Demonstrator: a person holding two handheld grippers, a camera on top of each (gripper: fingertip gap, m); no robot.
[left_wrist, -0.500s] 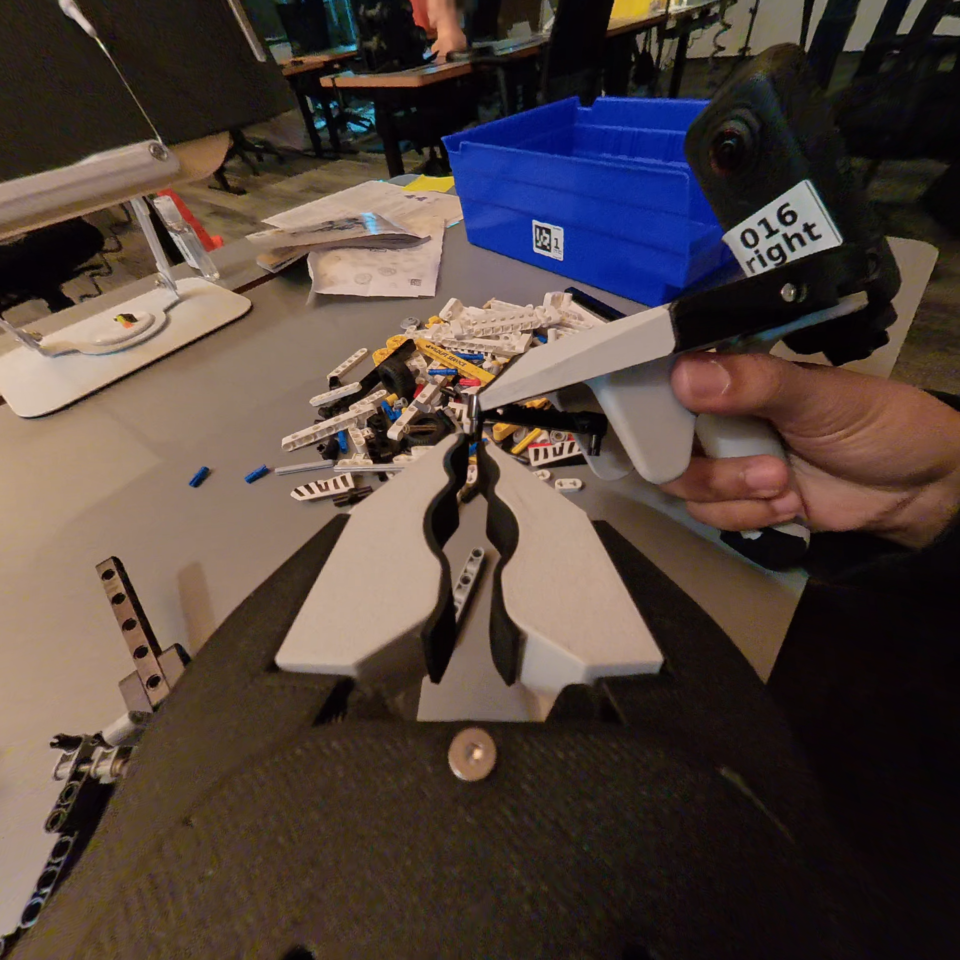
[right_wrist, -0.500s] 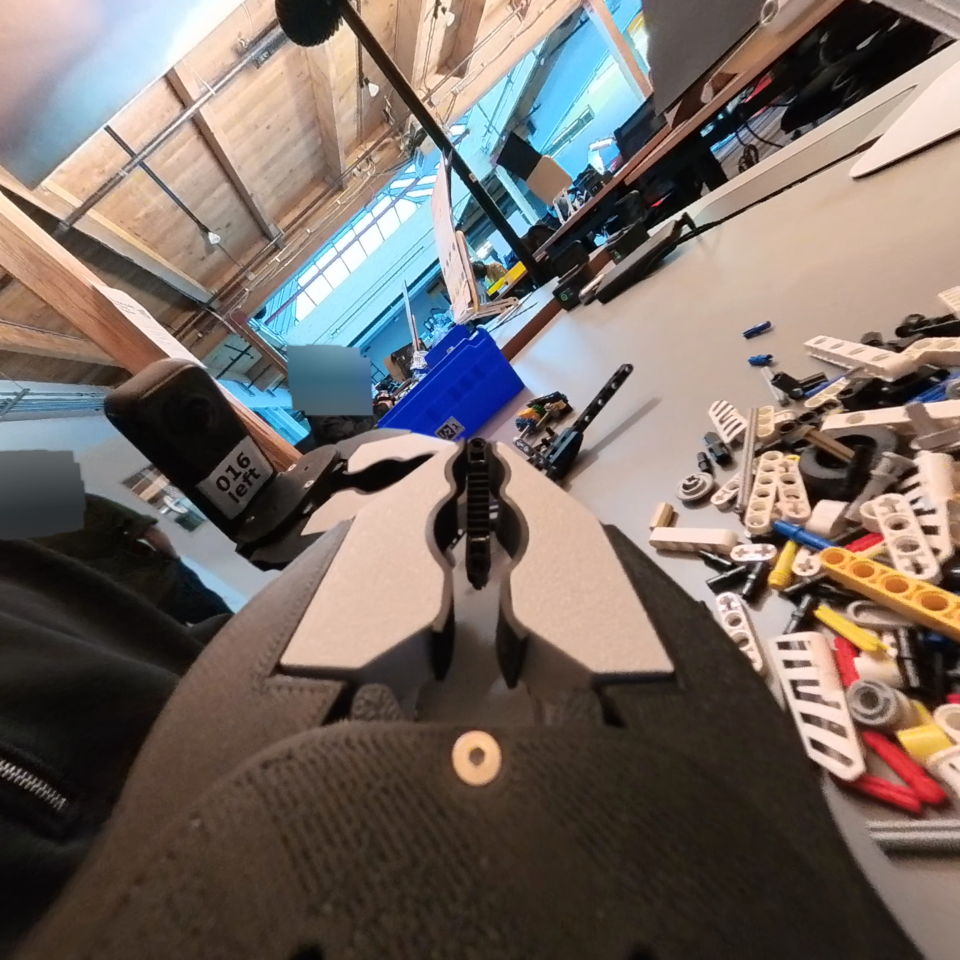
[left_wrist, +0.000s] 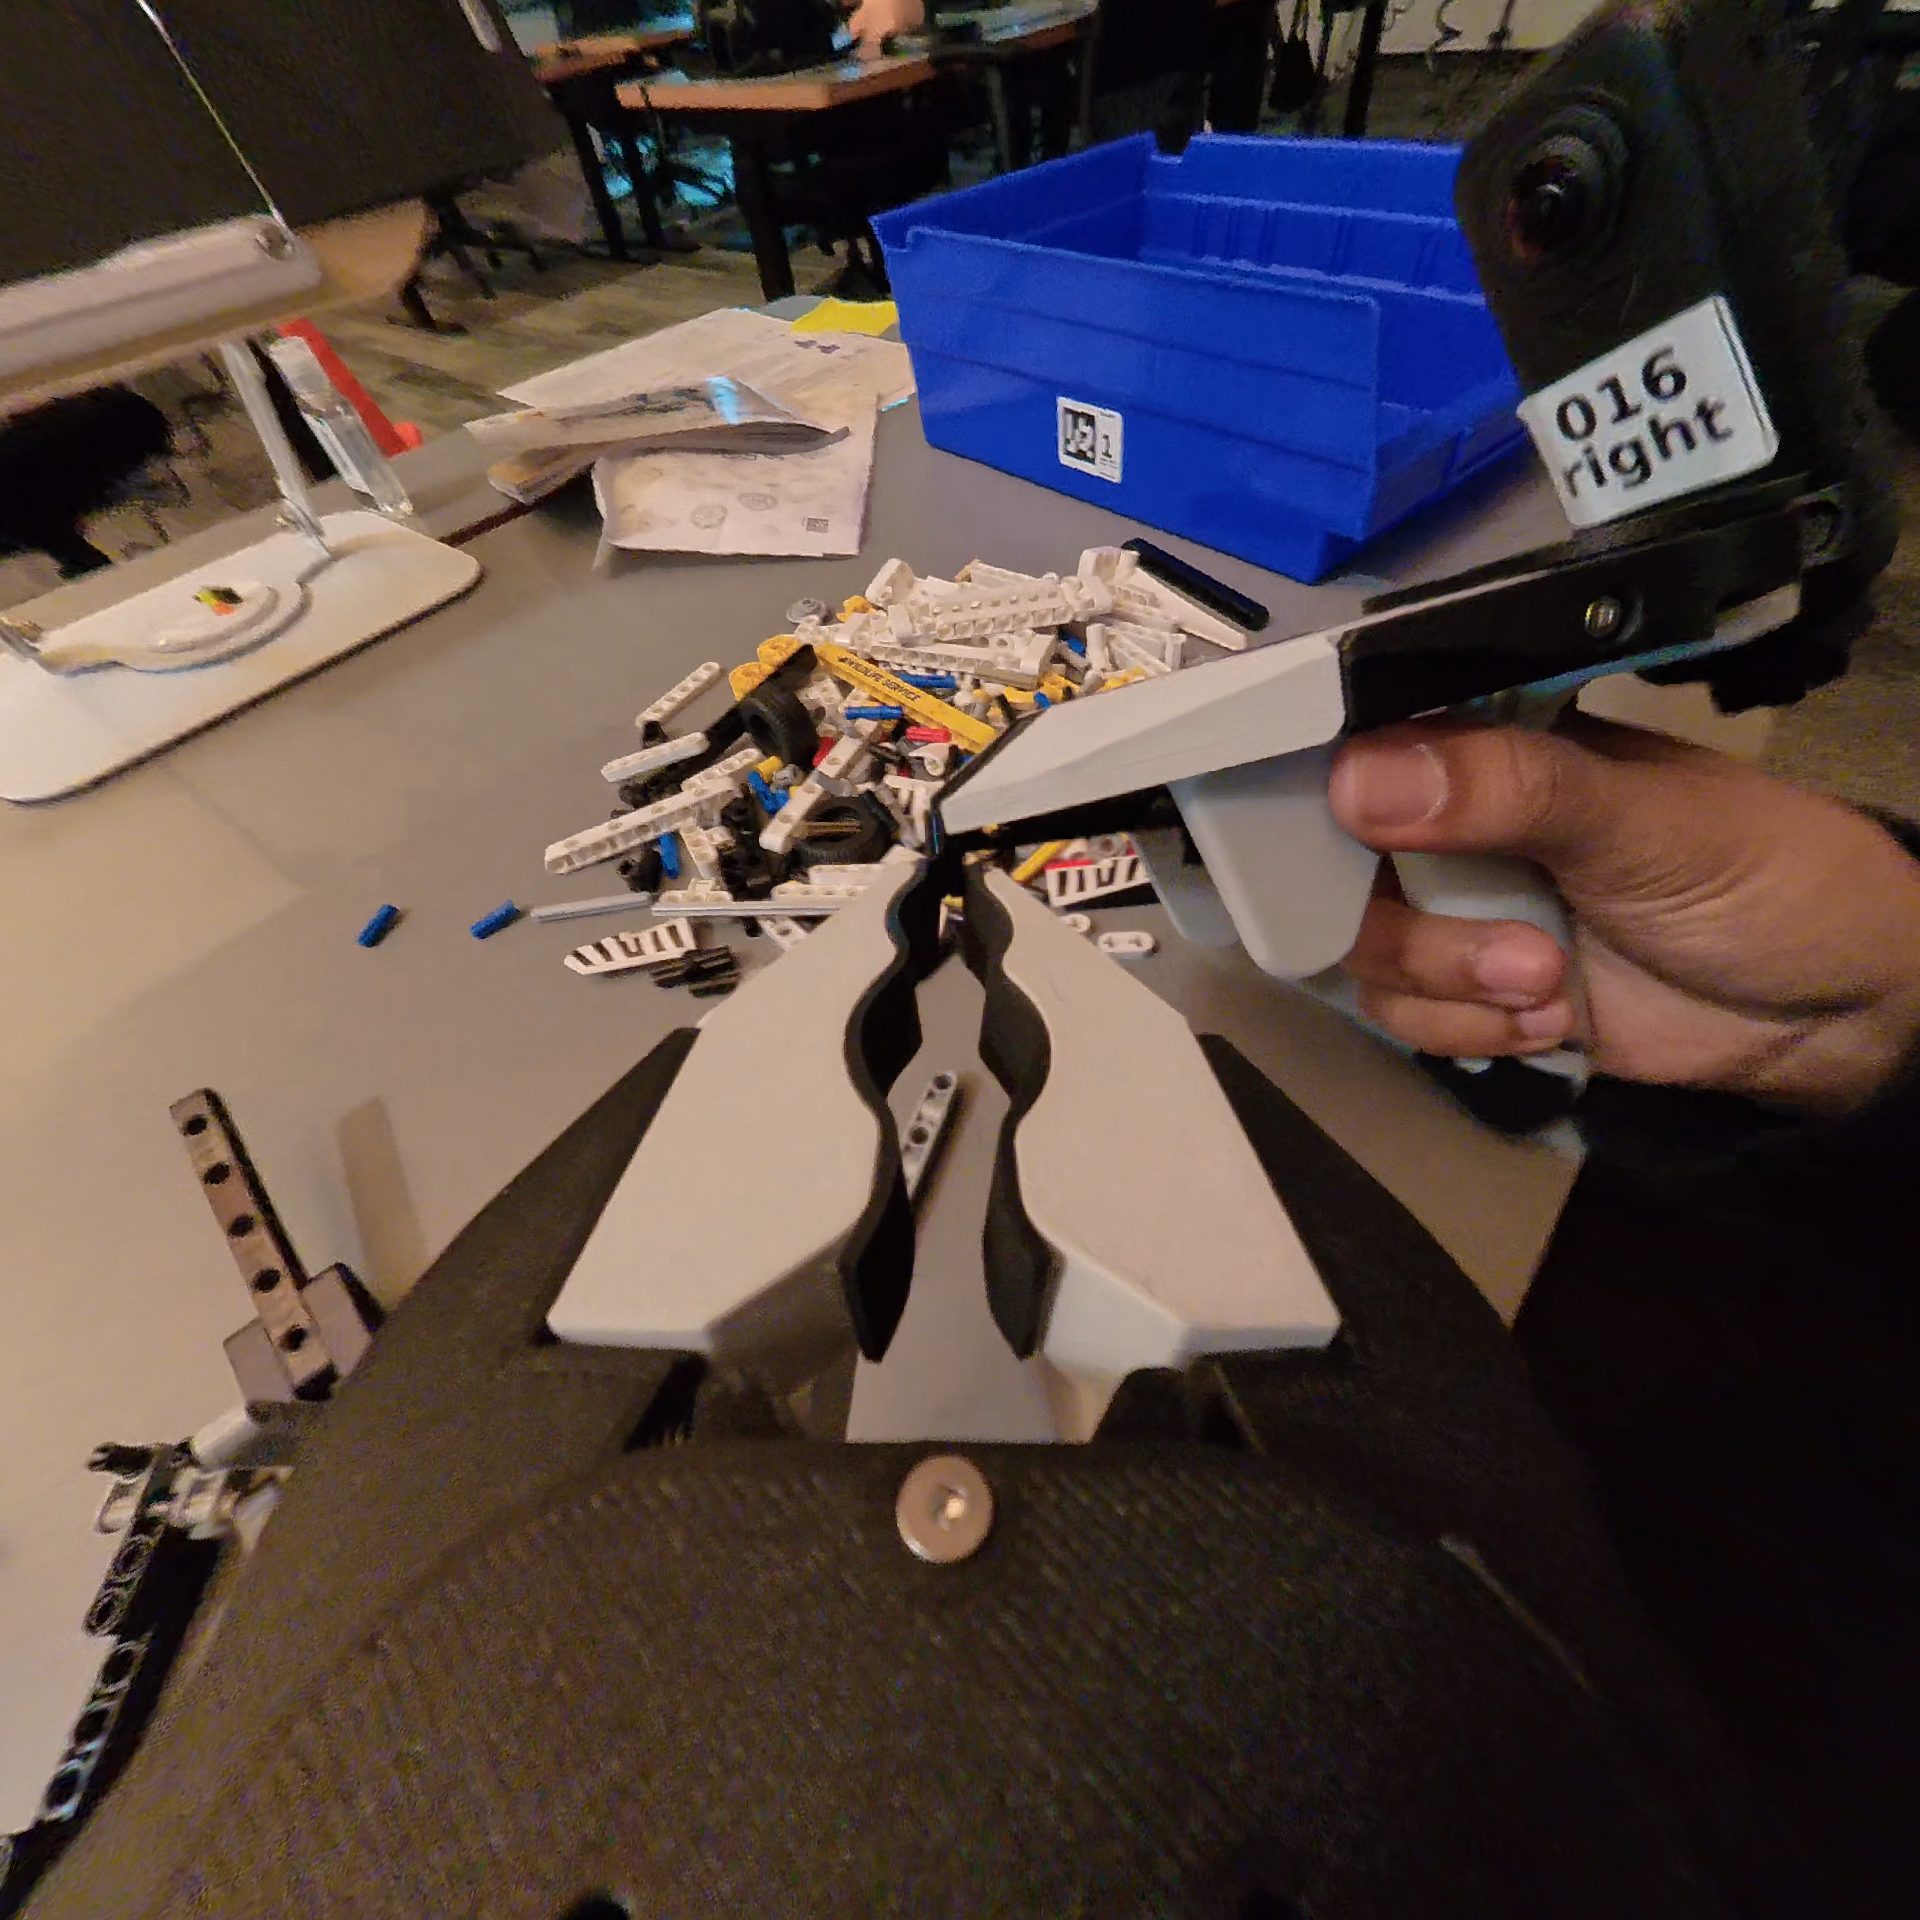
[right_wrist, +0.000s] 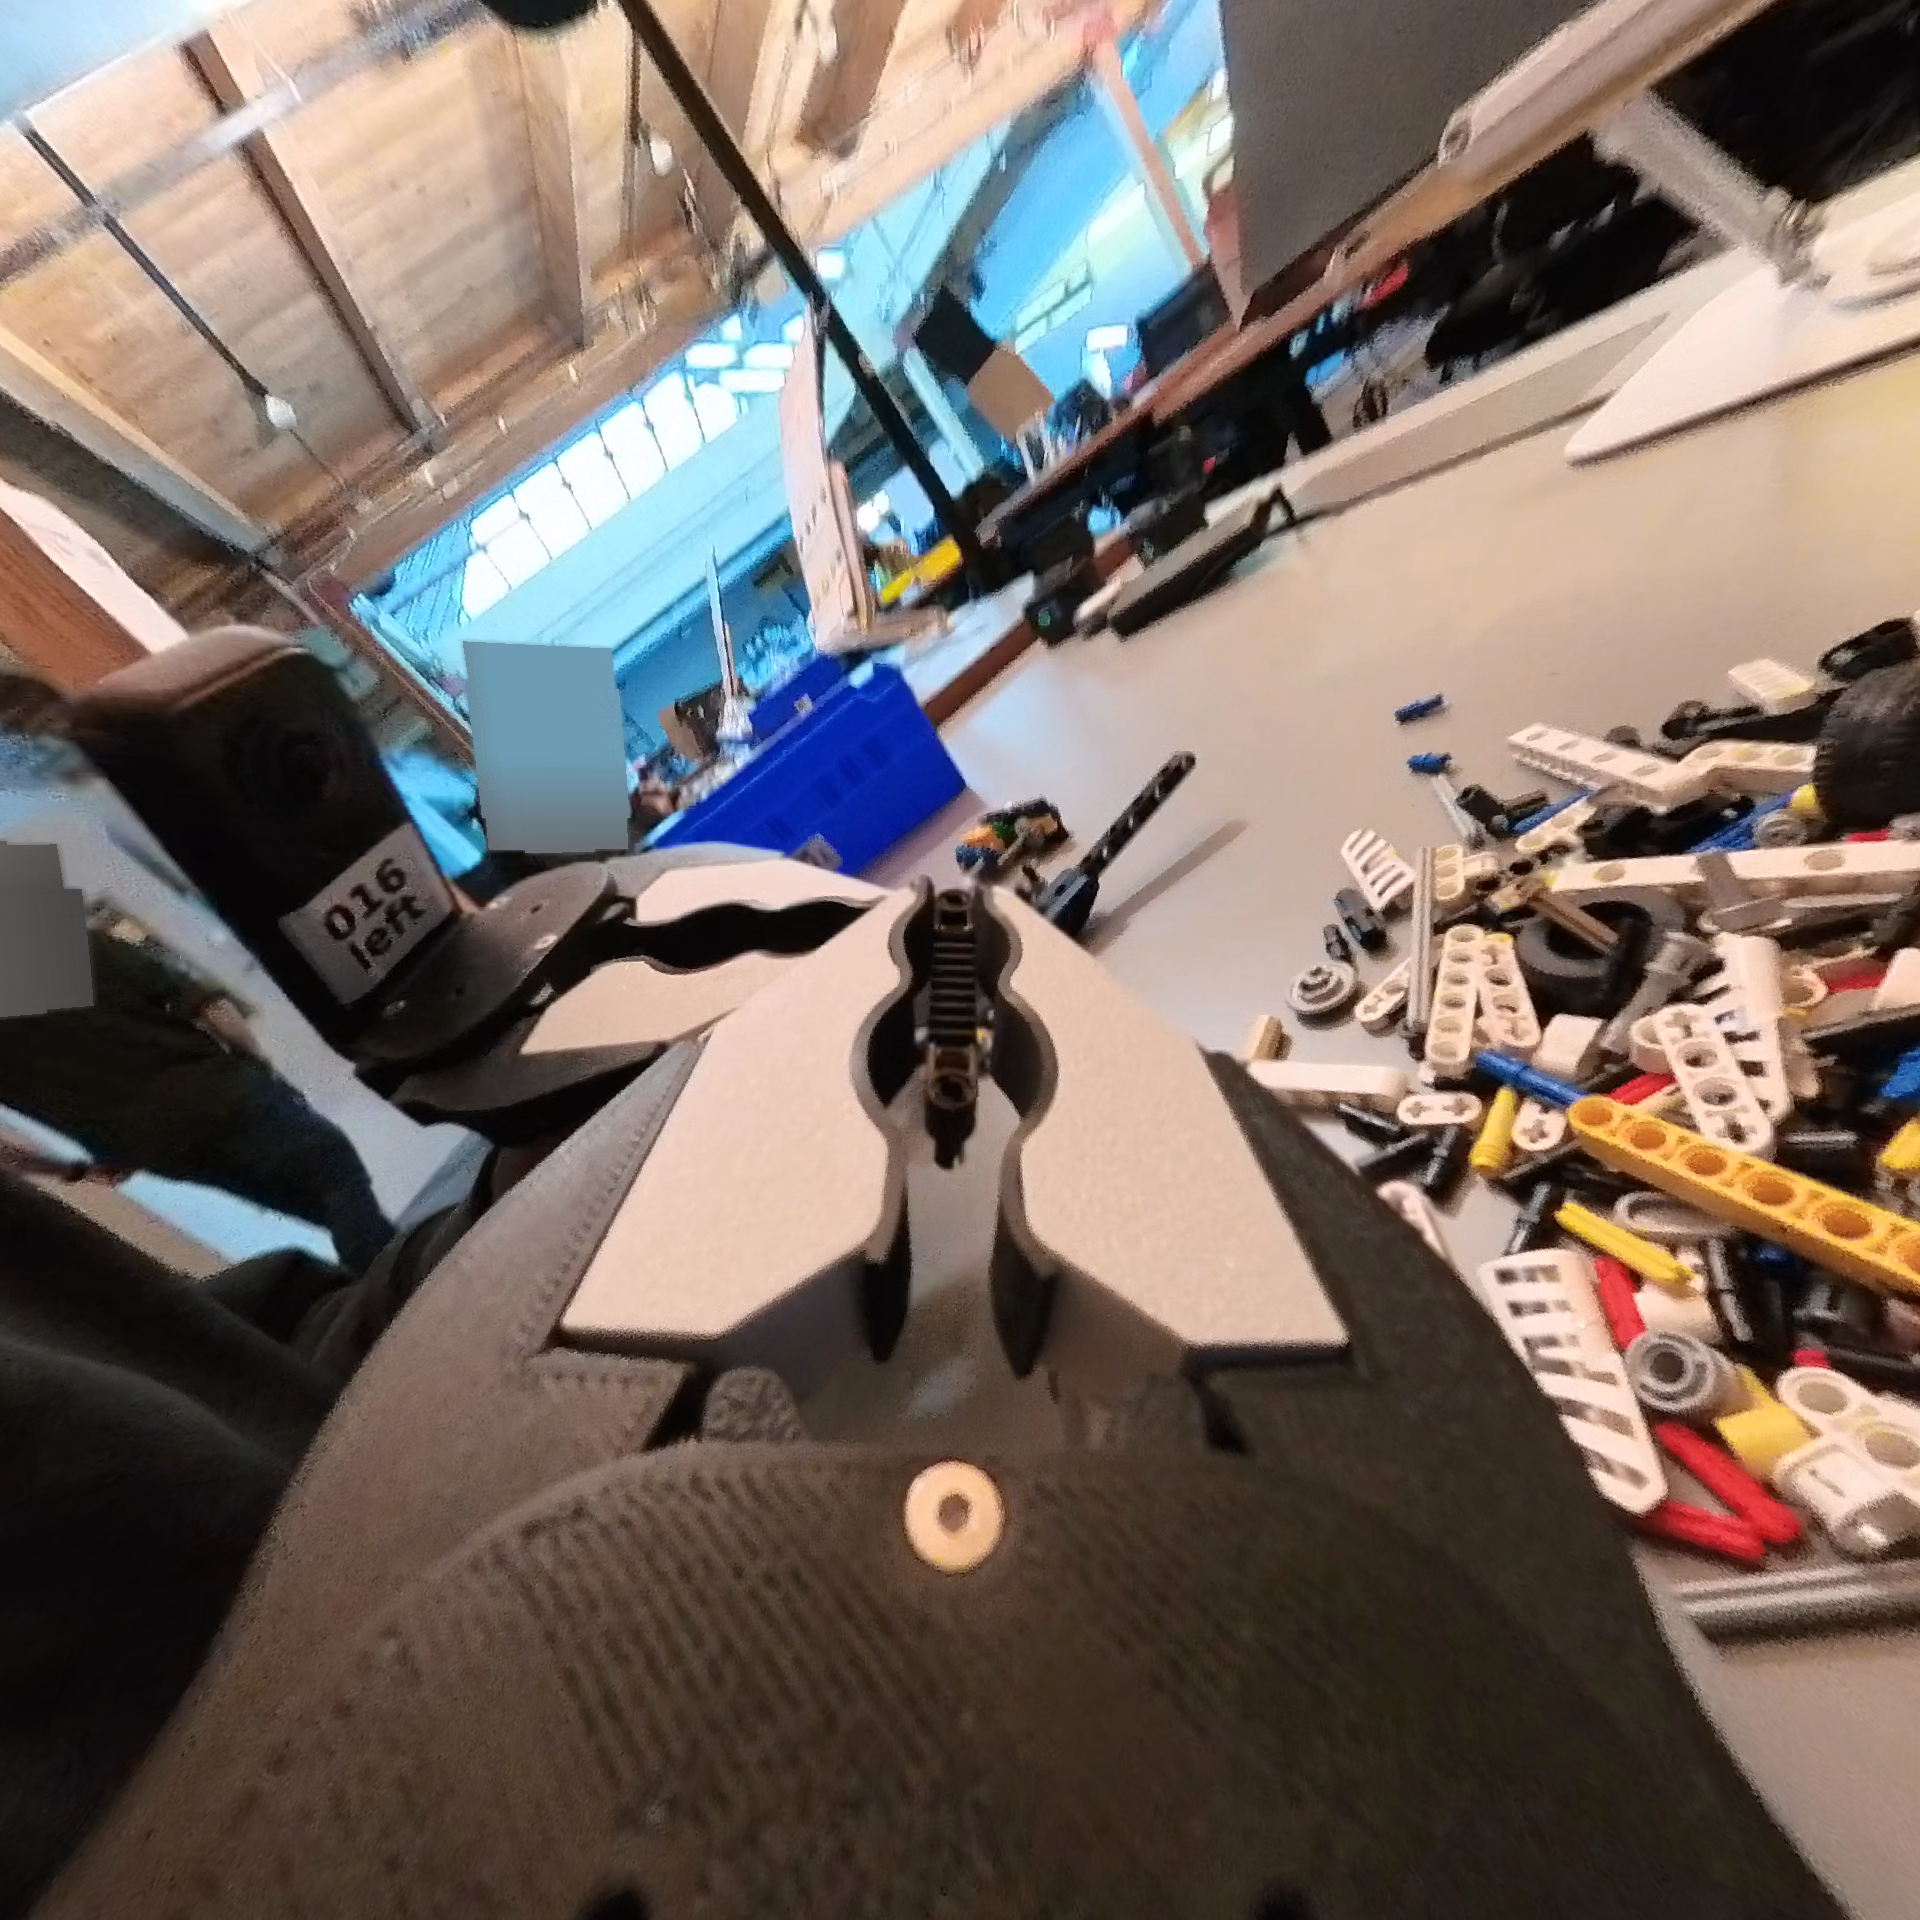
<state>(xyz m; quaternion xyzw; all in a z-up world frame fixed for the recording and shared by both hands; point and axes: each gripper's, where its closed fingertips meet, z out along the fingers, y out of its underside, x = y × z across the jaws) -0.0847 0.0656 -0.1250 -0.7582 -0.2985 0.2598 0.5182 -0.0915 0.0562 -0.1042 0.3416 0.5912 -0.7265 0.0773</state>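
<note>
My right gripper (right_wrist: 951, 906) is shut on a black toothed rack piece (right_wrist: 956, 997), which lies lengthwise between its pads with its far end poking past the tips. In the left wrist view the right gripper (left_wrist: 940, 821) comes in from the right, held by a hand (left_wrist: 1662, 935). My left gripper (left_wrist: 948, 878) meets it tip to tip above the table. Its fingertips (left_wrist: 914, 868) stand a narrow gap apart around the rack's far end. I cannot tell whether they press on it. The left gripper also shows in the right wrist view (right_wrist: 873, 906).
A pile of white, black, yellow, blue and red building pieces (left_wrist: 883, 727) lies on the grey table (left_wrist: 312, 987). Behind it stand a blue bin (left_wrist: 1195, 343) and papers (left_wrist: 727, 447). A partly built black assembly (left_wrist: 249, 1299) is at the left. A grey beam (left_wrist: 930, 1122) lies below my left fingers. My two grippers' fingertips are within a few centimetres of each other.
Almost nothing has changed. Both grippers stay tip to tip with the rack still in the right one. The right wrist view has tilted slightly.
</note>
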